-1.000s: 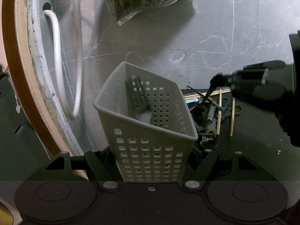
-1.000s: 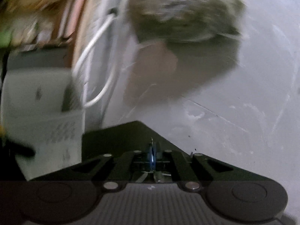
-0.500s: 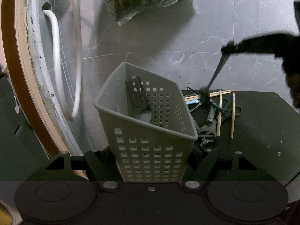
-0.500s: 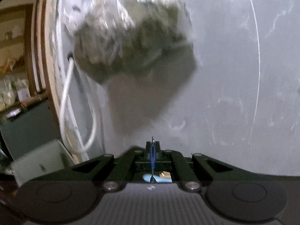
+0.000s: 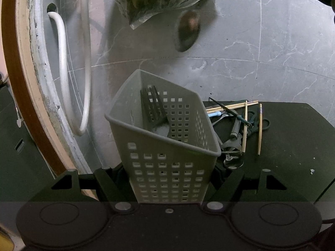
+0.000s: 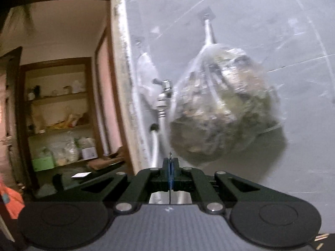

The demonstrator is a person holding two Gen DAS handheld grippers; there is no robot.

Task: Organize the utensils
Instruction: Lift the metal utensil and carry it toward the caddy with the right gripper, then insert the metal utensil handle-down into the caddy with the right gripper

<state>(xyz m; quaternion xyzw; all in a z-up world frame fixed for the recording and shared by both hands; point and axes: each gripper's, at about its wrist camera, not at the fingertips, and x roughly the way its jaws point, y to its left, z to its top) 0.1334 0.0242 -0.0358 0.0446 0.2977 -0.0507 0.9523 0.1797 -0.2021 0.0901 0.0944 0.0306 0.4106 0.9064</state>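
My left gripper [image 5: 167, 177] is shut on a grey perforated utensil basket [image 5: 167, 161], its fingers [image 5: 104, 179] against both side walls. The basket leans away from me with a dark fork [image 5: 153, 106] standing in it. Behind it on the black table [image 5: 293, 146] lies a pile of utensils [image 5: 236, 125]: chopsticks, scissors, a spoon. My right gripper [image 6: 170, 163] is shut on a thin blue-handled utensil [image 6: 170, 177], seen edge-on and held high in front of the wall. In the left wrist view a blurred spoon bowl [image 5: 187, 31] hangs above the basket.
A clear plastic bag of dried stuff [image 6: 224, 115] hangs on the grey tiled wall beside a tap [image 6: 165, 92] and a white hose [image 5: 62, 67]. Left of it is a brown door frame [image 5: 18, 83], with shelves [image 6: 58, 115] beyond.
My right gripper lifted the thin utensil off the pile and rose up and out of the left view's right side. Its own view swung from the table up to the wall. The basket stayed put.
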